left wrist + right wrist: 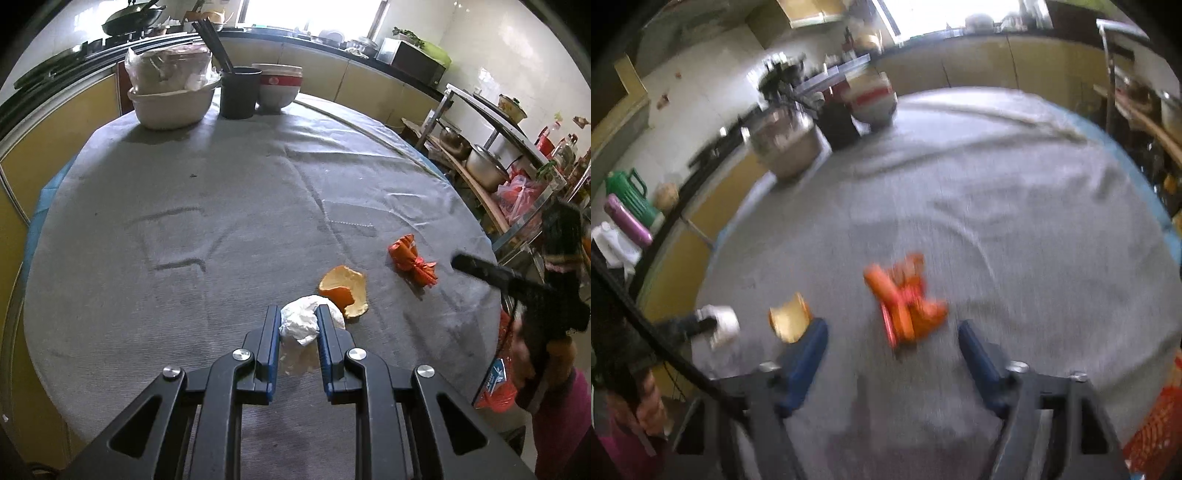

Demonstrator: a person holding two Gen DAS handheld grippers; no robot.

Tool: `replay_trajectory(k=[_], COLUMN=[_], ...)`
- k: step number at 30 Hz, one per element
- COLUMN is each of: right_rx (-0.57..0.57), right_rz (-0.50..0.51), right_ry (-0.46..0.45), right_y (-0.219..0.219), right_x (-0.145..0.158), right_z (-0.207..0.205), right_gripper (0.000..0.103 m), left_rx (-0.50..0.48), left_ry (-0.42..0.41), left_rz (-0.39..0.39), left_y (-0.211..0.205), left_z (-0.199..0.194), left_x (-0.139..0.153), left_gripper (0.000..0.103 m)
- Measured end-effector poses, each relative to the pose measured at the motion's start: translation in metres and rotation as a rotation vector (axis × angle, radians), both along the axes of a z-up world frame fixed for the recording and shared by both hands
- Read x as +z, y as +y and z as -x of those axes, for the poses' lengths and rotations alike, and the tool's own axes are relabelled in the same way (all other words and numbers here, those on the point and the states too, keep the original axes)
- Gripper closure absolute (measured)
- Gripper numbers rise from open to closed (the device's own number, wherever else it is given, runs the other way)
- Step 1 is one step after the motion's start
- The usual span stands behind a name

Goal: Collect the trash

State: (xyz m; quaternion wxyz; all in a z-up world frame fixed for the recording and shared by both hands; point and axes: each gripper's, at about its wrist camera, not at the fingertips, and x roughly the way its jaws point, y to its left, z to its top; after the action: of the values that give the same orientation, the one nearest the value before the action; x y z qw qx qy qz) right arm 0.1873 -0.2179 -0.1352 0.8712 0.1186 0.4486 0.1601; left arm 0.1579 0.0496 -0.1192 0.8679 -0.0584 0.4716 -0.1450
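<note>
crumpled white tissue, orange peel, red wrapper, on table

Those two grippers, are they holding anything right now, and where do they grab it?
The left gripper is shut on the crumpled white tissue, pinching it by its sides. The right gripper is open and empty, near the orange wrapper.

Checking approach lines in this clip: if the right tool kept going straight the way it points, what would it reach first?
Most likely the crumpled orange wrapper, lying on the grey tablecloth just ahead of the open right tool and roughly centred between its fingers. The view is blurred, so depth is uncertain.
</note>
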Motion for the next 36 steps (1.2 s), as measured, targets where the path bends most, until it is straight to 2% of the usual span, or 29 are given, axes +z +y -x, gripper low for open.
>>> replay_trajectory(k=[3, 5, 7, 9, 10, 15, 26, 36], right_rx=[0.022, 0.041, 0.056, 0.060, 0.059, 0.046, -0.023, -0.110], right_rz=[0.060, 0.080, 0.099, 0.124, 0.127, 0.108, -0.073, -0.114], right_ry=[0.039, 0.069, 0.118, 0.119, 0.104, 0.060, -0.061, -0.162], right_y=[0.014, 0.020, 0.025, 0.029, 0.030, 0.028, -0.006, -0.041], right_x=[-0.009, -0.020, -0.036, -0.045, -0.043, -0.032, 0.030, 0.071], right_z=[-0.023, -0.032, -0.038, -0.037, -0.034, -0.009, 0.075, 0.150], right_gripper=[0.029, 0.055, 0.060, 0.061, 0.068, 0.069, 0.069, 0.069], left_rx=[-0.001, 0.000, 0.002, 0.002, 0.002, -0.008, -0.049, -0.101], left_ry=[-0.005, -0.009, -0.007, -0.005, -0.008, -0.019, -0.068, -0.183], left_rz=[0.003, 0.002, 0.000, -0.002, -0.006, -0.011, -0.050, -0.207], left_y=[-0.001, -0.001, -0.002, -0.003, -0.004, -0.012, -0.046, -0.101], left_z=[0.002, 0.003, 0.003, 0.004, 0.004, 0.007, 0.024, 0.051], left_x=[0.003, 0.006, 0.006, 0.008, 0.009, 0.014, 0.035, 0.064], left_gripper=[0.083, 0.083, 0.083, 0.083, 0.083, 0.083, 0.083, 0.083])
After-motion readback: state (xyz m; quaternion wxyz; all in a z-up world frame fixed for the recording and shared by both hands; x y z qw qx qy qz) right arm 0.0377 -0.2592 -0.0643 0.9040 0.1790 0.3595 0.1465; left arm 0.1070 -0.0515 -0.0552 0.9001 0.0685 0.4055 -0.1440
